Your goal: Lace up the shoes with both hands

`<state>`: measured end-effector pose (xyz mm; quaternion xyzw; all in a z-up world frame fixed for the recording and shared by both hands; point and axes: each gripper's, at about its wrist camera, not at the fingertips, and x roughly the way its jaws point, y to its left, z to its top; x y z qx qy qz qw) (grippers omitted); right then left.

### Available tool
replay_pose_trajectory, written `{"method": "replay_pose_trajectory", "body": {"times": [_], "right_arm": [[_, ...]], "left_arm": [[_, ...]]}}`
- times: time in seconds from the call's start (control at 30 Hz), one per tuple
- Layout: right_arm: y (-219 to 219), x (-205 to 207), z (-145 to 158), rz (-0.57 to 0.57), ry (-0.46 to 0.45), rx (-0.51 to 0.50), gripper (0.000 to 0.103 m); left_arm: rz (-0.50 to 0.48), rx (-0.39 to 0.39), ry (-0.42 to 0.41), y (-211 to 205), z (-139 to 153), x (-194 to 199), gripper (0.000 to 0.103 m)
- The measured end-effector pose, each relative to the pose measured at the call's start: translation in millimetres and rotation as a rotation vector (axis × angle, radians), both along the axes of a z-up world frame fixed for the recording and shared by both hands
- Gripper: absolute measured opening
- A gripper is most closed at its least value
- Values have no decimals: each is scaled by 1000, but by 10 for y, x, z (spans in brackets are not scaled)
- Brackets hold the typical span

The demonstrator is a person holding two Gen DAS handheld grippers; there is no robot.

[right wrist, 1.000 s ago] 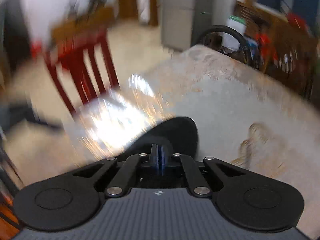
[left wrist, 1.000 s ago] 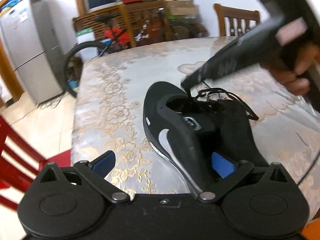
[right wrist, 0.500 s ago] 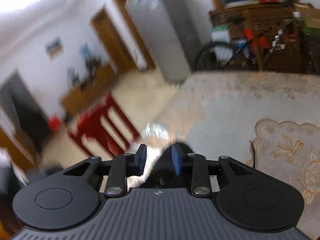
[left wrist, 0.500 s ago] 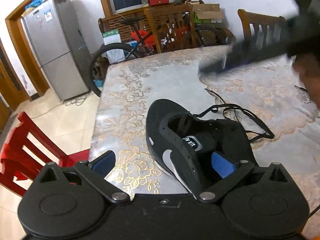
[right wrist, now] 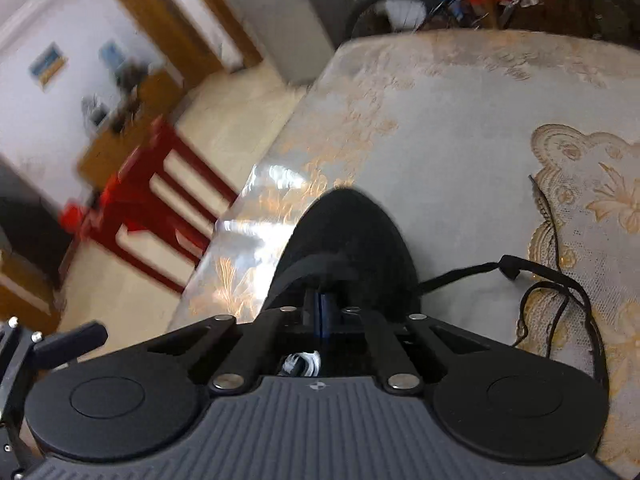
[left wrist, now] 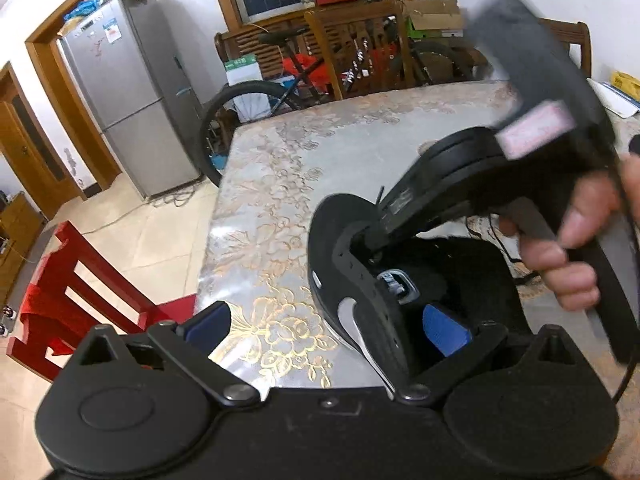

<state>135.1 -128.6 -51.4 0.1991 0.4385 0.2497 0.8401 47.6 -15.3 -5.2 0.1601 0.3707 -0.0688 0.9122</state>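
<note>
A black sneaker [left wrist: 360, 276] with a white swoosh lies on the patterned tablecloth, toe pointing away. My left gripper [left wrist: 328, 326] is open; its right blue pad [left wrist: 446, 330] is inside the shoe opening and its left pad [left wrist: 208, 322] is outside over the table. My right gripper [right wrist: 322, 314] reaches down into the shoe's throat near the front eyelets, with its pads pressed together; what they pinch is hidden. It shows in the left wrist view [left wrist: 400, 216] as a blurred black tool. The loose black lace [right wrist: 560, 292] trails to the right of the toe [right wrist: 348, 232].
The table's left edge [left wrist: 216, 216] is close to the shoe. A red chair [left wrist: 80, 280] stands below it. A fridge [left wrist: 132, 92], a bicycle [left wrist: 280, 92] and wooden chairs [left wrist: 360, 48] are beyond the far edge.
My right gripper has swung down from above the table into the shoe's throat and closed its pads. The left gripper stays open on the shoe's heel side.
</note>
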Motion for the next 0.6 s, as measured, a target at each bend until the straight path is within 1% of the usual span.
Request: {"method": "replay_pose_trajectory", "body": {"times": [0.07,0.1,0.13,0.17,0.23,0.27,0.33,0.37,0.4,0.5,0.53,0.6], "right_arm": [[-208,-71,14,-38,-25,215,1],[-298,-112,53,-63,-42,284,1],[-372,-141,96,-93,-58,313,1],[-459,-155,109,-111,-50,369,1],[-614,-166,75,-114,9,539,1],[-667,-187,84,-111,22,607,1],[-761,-218,133,-108,20,728,1],[-823,-226,168,-105,16,813,1],[-887,-243,225,-102,3,889,1],[-998,-263,496,-85,-77,1033,1],[-1040,-271,628,-78,-119,1054,1],[-1159,-303,947,-70,-225,1046,1]], "left_arm": [[3,5,-26,-2,26,44,103],[3,4,-33,-8,34,82,103],[3,4,-40,-14,41,119,103],[-4,11,-39,-35,20,173,103],[-23,33,-28,-91,-49,297,103],[-34,41,-15,-121,-92,353,103],[-38,46,10,-174,-145,432,103],[-39,48,21,-200,-167,469,103],[-45,69,35,-240,-204,493,103],[-79,161,80,-376,-356,533,103],[-87,169,91,-398,-404,531,103],[-94,163,114,-409,-462,529,103]]}}
